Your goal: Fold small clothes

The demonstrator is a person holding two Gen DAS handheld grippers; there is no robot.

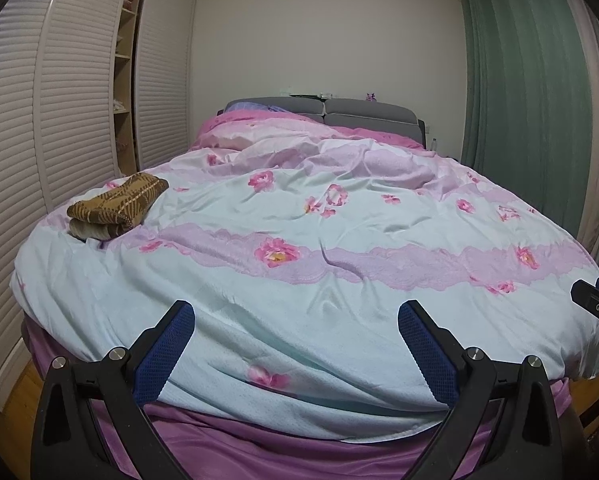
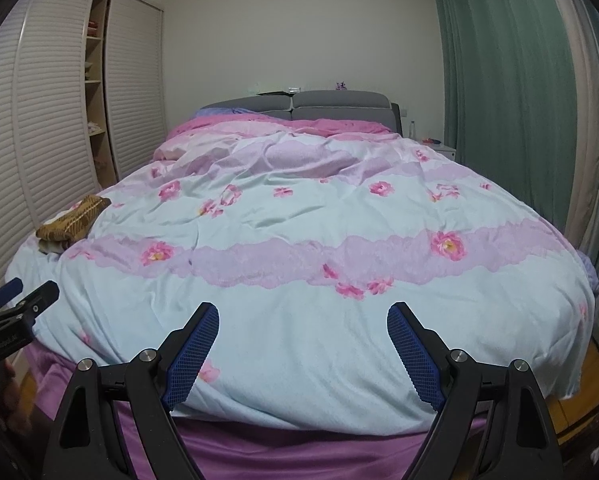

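Both wide open, holding nothing: left gripper [image 1: 295, 314], right gripper [image 2: 302, 316], at the bed's [image 1: 339, 320] foot. Brown folded clothes [image 1: 115, 206] far left, near the edge. Could unravel or slide off if snagged.

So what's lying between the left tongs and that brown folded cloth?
Only bare floral quilt; nothing lies between the left tongs and the brown folded cloth, as the left wrist view shows.
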